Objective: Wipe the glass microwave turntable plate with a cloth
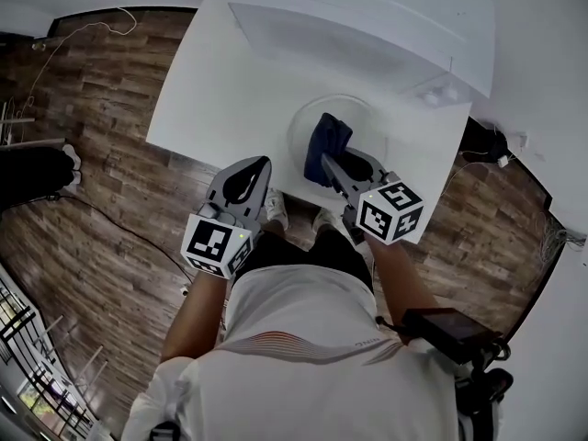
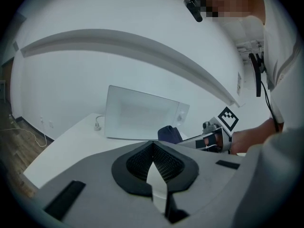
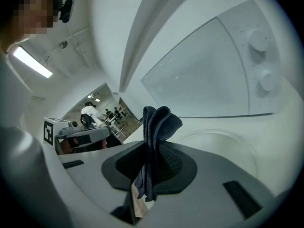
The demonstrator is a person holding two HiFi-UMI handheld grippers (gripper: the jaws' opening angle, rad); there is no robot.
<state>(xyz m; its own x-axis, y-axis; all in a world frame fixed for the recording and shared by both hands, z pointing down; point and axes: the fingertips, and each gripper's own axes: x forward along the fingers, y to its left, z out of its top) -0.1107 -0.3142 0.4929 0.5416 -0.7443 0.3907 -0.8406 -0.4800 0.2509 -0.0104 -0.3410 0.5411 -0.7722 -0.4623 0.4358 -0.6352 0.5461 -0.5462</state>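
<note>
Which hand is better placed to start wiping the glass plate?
Right: the right gripper clamps the dark blue cloth at the round glass plate; the left gripper is shut and empty.

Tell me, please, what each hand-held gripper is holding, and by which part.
The right hand-held gripper pinches the dark blue cloth at a bunched fold, its top sticking up beyond the jaws. The left hand-held gripper is shut, empty.

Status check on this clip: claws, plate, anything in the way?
Left claw shut, empty. Right claw shut on cloth, over plate; contact unclear. Nothing in the way.
</note>
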